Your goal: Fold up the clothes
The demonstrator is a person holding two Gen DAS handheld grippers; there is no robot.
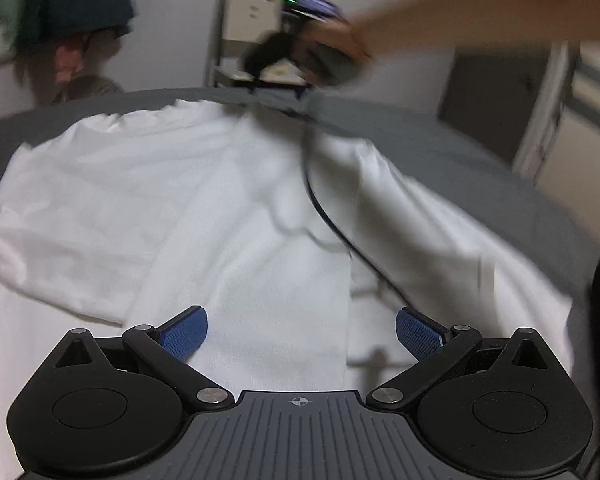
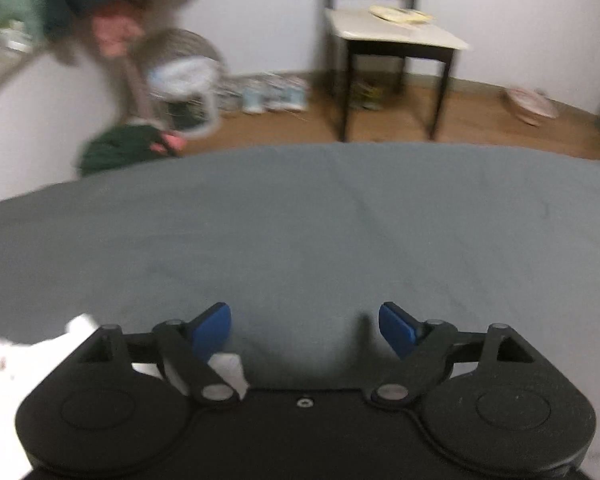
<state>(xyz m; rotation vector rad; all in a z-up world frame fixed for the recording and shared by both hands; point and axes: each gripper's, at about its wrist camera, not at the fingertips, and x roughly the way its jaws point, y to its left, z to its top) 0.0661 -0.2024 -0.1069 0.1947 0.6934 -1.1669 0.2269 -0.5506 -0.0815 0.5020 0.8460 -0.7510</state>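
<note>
The white garment point(image 1: 204, 208) lay spread on the grey bed cover point(image 2: 320, 220), its far edge near the bed's rim, bare cover beyond. No writing was legible. The left gripper point(image 1: 300, 334) hovered over the cloth, jaws wide, nothing between them. The right gripper point(image 2: 305, 330) stood open over bare cover, white fabric at its left
</note>
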